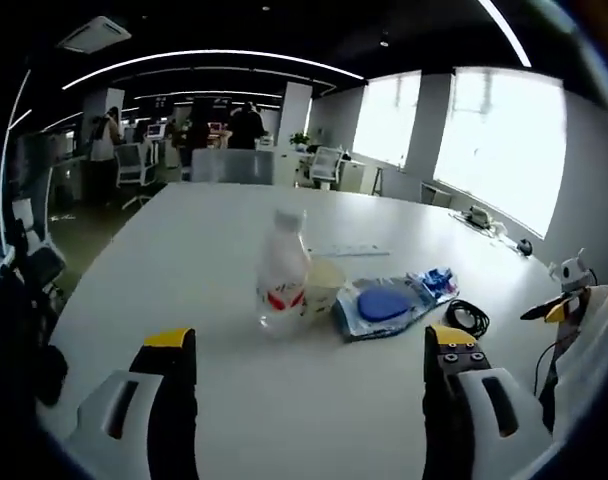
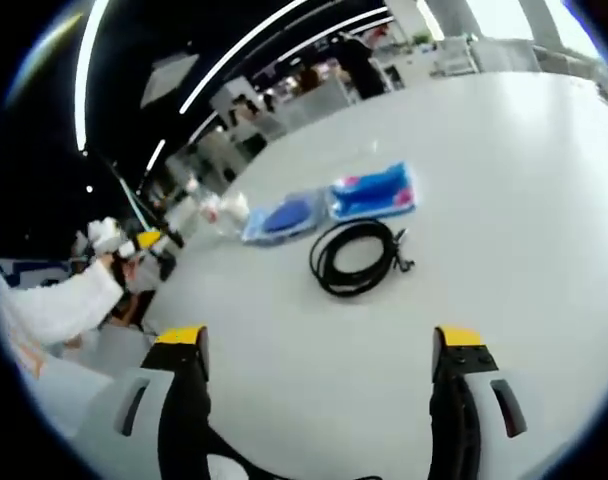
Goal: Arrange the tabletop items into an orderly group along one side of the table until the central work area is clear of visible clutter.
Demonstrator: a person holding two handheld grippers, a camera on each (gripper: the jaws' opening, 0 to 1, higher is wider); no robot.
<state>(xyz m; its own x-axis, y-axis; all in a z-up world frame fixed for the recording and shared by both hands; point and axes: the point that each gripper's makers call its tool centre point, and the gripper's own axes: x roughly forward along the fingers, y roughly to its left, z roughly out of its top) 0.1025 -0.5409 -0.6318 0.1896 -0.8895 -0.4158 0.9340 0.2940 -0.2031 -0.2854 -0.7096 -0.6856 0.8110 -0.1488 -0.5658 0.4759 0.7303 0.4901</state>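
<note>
Coiled cable (image 2: 358, 257) nearest right tool (image 2: 319, 350); bottle (image 1: 282, 272) left's.

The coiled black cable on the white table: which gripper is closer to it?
Right, probably. The coiled black cable lies straight ahead of the open right gripper; from the left gripper it sits off to the side, beyond the jaws.

The worktop (image 2: 504, 200) is white. The cable (image 2: 356, 256) is black. The bottle (image 1: 282, 272) is white with red marks. The packet (image 2: 373, 191) is blue.
</note>
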